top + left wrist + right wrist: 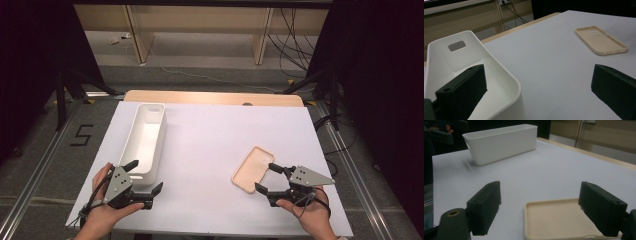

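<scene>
Two grippers are in our hands, near the front edge of the table [210,125]. Our left gripper [146,176] sits close to the front left corner. Its jaws are wide open. One jaw hangs over the near end of the white bin [146,137], and the other is out over the bare table. Nothing is held between them. The bin is long and lies along the left side of the table, pointing to the back edge.

Our right gripper [266,177] is near the front right corner. Its jaws are wide open too. The tan phone case [252,169] lies flat on the table with its hollow side up. Its near end sits between the open jaws. One jaw is just beside the case's edge, but we cannot tell if it touches.
</scene>
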